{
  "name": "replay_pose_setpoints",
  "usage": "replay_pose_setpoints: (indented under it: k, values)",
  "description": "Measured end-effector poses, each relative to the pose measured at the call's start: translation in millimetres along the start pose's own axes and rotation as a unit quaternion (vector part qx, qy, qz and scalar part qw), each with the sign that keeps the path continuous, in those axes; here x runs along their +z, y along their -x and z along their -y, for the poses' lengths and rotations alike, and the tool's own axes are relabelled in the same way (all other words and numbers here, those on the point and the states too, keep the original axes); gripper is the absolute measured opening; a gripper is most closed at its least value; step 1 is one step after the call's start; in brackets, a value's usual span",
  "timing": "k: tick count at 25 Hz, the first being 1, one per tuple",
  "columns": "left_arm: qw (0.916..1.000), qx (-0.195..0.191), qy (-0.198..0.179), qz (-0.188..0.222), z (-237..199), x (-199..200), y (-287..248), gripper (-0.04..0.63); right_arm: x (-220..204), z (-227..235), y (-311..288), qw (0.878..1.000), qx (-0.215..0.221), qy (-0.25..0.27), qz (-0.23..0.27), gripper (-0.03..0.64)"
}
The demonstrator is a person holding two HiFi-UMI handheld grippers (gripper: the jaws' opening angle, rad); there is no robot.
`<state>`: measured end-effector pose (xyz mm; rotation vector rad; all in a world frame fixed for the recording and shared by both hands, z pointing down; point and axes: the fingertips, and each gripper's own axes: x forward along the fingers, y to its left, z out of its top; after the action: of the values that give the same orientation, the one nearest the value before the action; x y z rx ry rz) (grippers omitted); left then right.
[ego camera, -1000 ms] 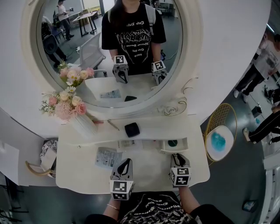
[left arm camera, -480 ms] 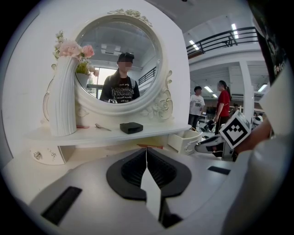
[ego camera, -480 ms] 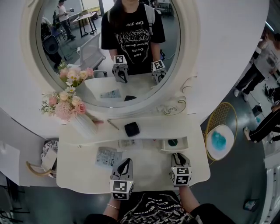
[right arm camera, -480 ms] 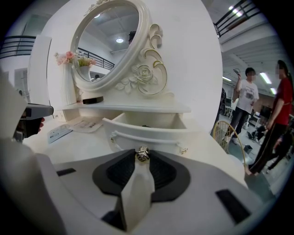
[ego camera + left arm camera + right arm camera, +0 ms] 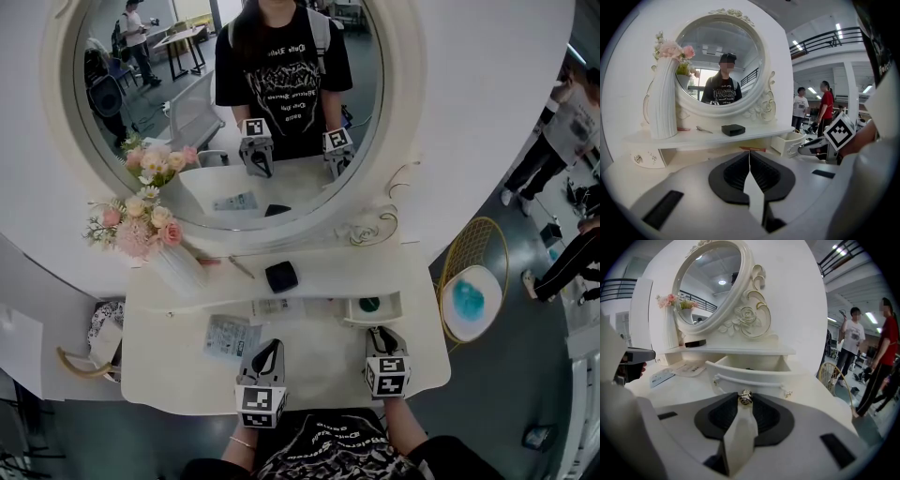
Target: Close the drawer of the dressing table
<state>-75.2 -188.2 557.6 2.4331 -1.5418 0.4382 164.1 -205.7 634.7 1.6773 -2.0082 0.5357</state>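
Right gripper view settles it: the right gripper has its jaws pinched on the small metal knob at the middle of the drawer front. The grip is on the knob only, w/ nothing else between the jaws. The drawer stands pulled out from under the shelf of the dressing table, its inside open to view. It sits at the table's right end, directly ahead of the fingertips.

The key relation is that the drawer front runs crosswise to the jaws, while its slide axis runs lengthwise w/ them, away from the person toward the mirror. The closing move is probably a straight push forward along the gripper's own line. Any sideways drift could skew the drawer in its slot.

The left gripper is closed on nothing, jaws pressed together. In the head view it hangs over the tabletop well left of the drawer, approx. mid-table. The right hand is the nearer one by far, already on the handle, so the left has no obvious part in this step.

The drawer is not yet in — judging by how far its front stands out, the task is at its start.
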Motion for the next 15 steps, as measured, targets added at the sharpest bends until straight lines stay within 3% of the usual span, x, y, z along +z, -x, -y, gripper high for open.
replay_pose_setpoints:
  k: [8, 15]
  values:
    - [1.0000, -0.005, 0.000, -0.004, 4.4, -1.2, -2.5, 0.017, 1.1, -0.4, 0.3, 0.998, 0.023, -0.051, -0.001, 0.122]
    - [1.0000, -0.005, -0.006, -0.003, 3.5, -2.5, -1.3, 0.017, 2.9, -1.7, -4.9, 1.000, 0.006, -0.013, -0.019, 0.104]
